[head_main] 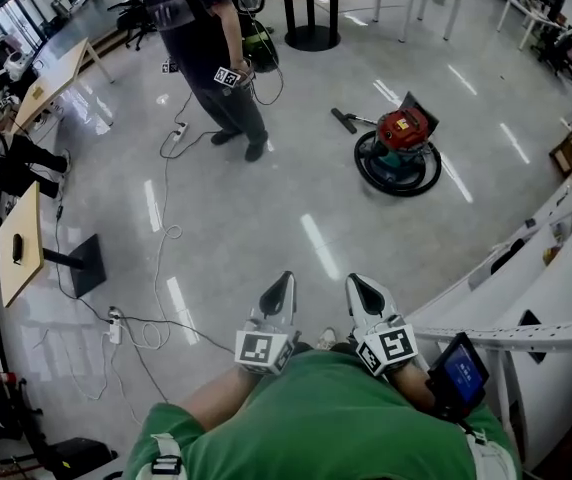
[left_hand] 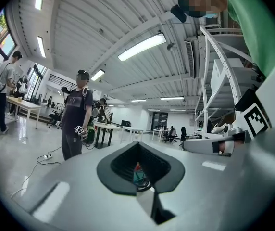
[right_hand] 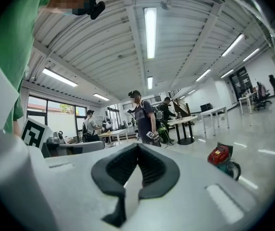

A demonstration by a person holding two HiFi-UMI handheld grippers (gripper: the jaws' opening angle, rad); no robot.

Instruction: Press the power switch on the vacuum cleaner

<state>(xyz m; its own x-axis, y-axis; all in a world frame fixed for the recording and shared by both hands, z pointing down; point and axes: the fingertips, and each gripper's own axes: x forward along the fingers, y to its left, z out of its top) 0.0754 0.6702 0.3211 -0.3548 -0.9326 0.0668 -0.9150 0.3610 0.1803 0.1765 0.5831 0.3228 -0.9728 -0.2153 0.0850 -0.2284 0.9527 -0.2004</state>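
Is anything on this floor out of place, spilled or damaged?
A loose white cable snakes across the open floor, a possible trip risk. The vacuum cleaner stands upright and looks undamaged; nothing is spilled.

The glossy grey floor (head_main: 266,198) bears the vacuum cleaner (head_main: 399,150), a white power strip (head_main: 114,325) and trailing cables (head_main: 166,233).

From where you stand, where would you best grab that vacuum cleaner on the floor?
Probably the red top of the vacuum cleaner, coming down from above: it stands upright, and its round tub looks too wide to pinch. No handle shows clearly.
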